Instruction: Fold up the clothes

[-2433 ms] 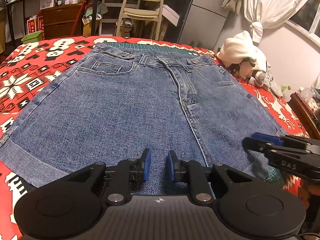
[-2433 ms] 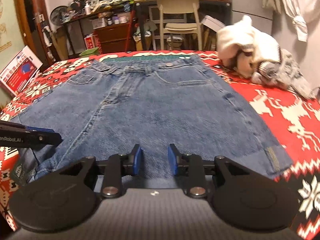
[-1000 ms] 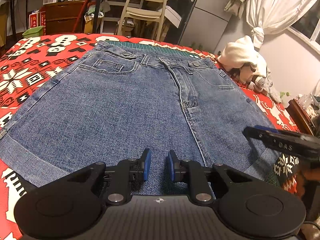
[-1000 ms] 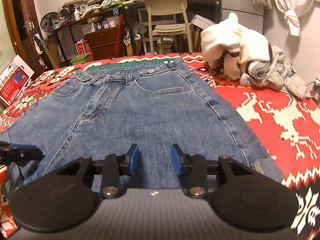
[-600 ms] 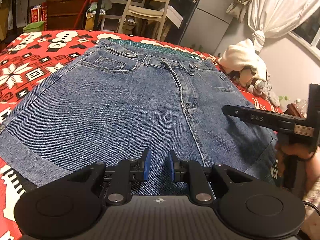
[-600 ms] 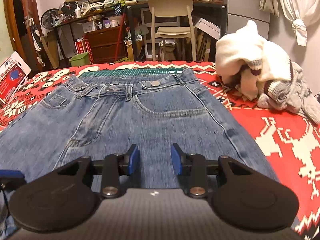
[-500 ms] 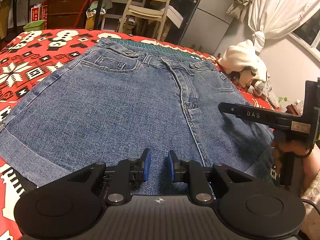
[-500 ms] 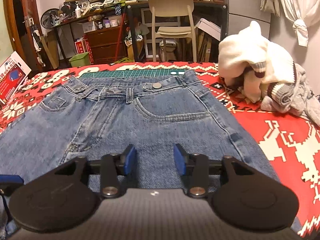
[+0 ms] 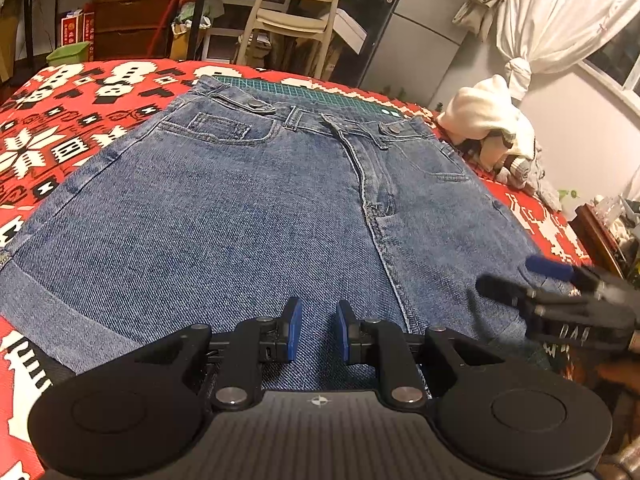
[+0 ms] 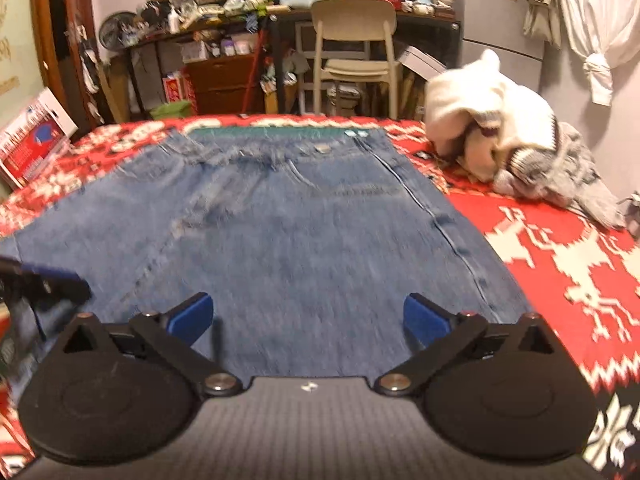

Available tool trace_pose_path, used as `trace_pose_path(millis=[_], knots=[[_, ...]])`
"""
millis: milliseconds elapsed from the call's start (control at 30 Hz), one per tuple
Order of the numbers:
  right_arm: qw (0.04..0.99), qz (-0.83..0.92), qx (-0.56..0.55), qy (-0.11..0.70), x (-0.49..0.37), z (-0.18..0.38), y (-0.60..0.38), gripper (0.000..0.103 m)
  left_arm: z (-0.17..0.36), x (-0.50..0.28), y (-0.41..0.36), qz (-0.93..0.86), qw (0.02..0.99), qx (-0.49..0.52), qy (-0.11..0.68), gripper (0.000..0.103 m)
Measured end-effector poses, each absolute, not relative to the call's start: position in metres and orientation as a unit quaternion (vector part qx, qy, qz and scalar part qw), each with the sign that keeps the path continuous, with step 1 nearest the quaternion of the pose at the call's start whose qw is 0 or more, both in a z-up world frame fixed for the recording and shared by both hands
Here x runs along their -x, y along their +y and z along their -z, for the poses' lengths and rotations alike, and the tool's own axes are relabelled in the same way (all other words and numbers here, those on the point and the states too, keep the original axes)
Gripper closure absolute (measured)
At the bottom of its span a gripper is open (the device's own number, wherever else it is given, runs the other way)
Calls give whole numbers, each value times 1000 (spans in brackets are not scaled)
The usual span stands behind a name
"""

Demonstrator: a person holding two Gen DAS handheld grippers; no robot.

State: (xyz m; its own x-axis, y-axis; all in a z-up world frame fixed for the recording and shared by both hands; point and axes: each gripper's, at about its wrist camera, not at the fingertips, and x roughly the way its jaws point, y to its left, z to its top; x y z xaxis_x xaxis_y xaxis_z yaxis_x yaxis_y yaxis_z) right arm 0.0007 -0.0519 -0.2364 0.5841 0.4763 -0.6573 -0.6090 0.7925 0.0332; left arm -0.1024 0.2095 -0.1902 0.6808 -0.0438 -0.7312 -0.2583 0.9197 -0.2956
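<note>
While the denim shorts [image 9: 248, 216] lie flat on the red patterned bed cover [image 9: 60, 120], waistband far, the left hand-held gripper [image 9: 318, 330] hovers over the near hem, fingers slightly apart and empty; the right hand-held gripper [image 10: 308, 316] gapes wide over the shorts' right leg.

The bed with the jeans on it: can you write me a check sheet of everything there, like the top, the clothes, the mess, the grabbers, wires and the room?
Surface: red patterned blanket, with a green mat under the waistband.
Job's things: denim shorts spread flat, front up, not folded yet.
Clutter: heap of clothes on the blanket, right of the shorts, apart from them.
Grippers: left gripper over the near hem, jaws a narrow gap apart, empty. Right gripper wide open, empty, by the shorts' right hem.
Cables: nothing seen.
Surroundings: chair, cluttered desk, tied curtain.
</note>
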Motion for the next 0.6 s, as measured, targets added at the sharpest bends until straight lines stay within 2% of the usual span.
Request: trace_pose_path(millis=[100,600], knots=[[882,-297,109,349,4,245,-54,0,190,102,210,-59,896,193,396,85],[903,-300,94,294,15,256,-63,0,191,103,209,-60,896,192,396,85]])
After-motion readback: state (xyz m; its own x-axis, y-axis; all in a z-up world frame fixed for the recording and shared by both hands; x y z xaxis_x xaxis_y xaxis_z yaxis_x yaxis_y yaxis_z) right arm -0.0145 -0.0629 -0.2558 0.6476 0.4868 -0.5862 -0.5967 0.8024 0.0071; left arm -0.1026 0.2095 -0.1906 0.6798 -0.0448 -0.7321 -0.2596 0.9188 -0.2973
